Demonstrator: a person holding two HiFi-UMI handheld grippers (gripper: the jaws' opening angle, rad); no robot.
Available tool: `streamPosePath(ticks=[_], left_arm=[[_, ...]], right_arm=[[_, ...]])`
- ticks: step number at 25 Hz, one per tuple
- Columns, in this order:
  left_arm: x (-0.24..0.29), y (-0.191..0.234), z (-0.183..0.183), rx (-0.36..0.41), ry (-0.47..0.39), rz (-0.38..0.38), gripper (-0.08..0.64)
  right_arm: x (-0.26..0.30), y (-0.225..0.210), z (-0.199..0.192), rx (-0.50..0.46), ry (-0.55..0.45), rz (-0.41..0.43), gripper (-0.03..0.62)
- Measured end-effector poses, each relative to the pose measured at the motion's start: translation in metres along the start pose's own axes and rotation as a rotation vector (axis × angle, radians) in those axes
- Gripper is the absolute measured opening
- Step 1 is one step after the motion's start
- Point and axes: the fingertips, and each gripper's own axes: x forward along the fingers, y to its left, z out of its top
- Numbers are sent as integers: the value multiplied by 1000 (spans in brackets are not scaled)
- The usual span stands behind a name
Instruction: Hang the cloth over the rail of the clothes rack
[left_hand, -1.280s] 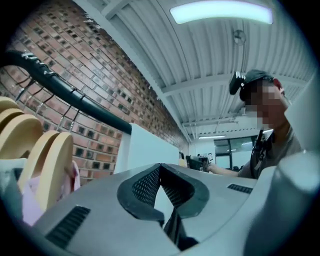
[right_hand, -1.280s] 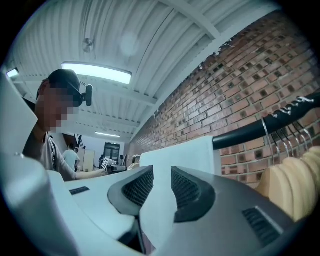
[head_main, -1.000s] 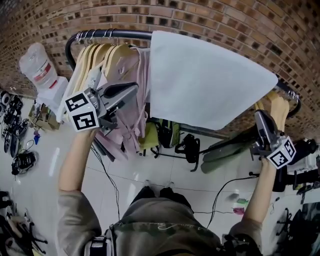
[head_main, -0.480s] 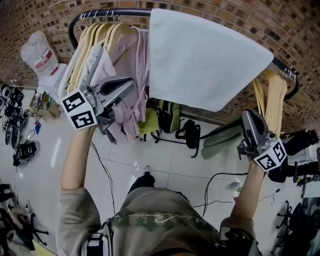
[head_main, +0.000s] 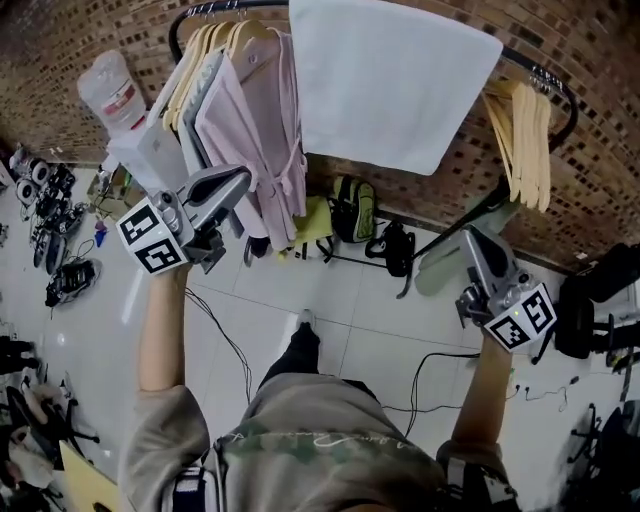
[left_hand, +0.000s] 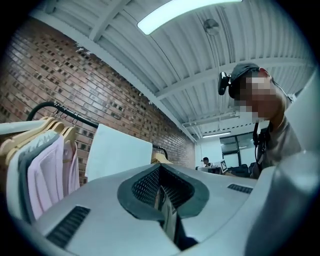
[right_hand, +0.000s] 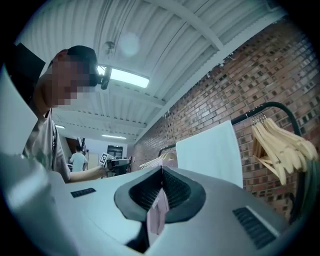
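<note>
The left gripper (head_main: 238, 180) has its jaws pressed together on nothing. A thin pale sliver shows in the seam of its own view, and I take that for pad edge, not fabric. It hangs below and to the left of the large white rectangular cloth (head_main: 390, 80). The pale pink garments on wooden hangers (head_main: 255, 125) lie just up and to its right, between it and the cloth.

The cloth is already draped over the black metal rail (head_main: 545, 75), well above both grippers and touched by neither. The bunch of bare wooden hangers (head_main: 522, 125) hangs above the right gripper (head_main: 472, 240), whose jaws are likewise together and empty-handed.

So the hanging looks done, and what remains is to leave it sound. Keep both sets of jaws together and draw down and away from the rack, the left one clear of the pink sleeves so nothing drags. If the drape looks uneven, lift one lower corner rather than tugging, since a pull could slide the cloth off the rail.
</note>
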Motion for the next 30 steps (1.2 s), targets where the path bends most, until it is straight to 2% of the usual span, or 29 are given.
streamPosePath(ticks=[5, 10, 12, 15, 20, 23, 30], left_arm=[[-24, -61, -4, -30, -21, 81, 6], [-46, -105, -28, 99, 99, 119, 6], [-57, -116, -34, 50, 70, 108, 6], [-69, -113, -35, -44, 11, 107, 6], [-91, -103, -38, 44, 63, 172, 6], [-104, -103, -40, 35, 41, 171, 6], [-121, -98, -48, 16, 43, 183, 6]], right_arm=[[-36, 48, -12, -25, 29, 0, 8], [-56, 90, -26, 23, 46, -7, 8], [-62, 101, -33, 61, 53, -22, 8], [-63, 110, -31, 92, 12, -58, 8], [-52, 136, -30, 0, 0, -89, 8], [-38, 151, -33, -54, 14, -89, 8], [-15, 169, -42, -96, 69, -100, 8]])
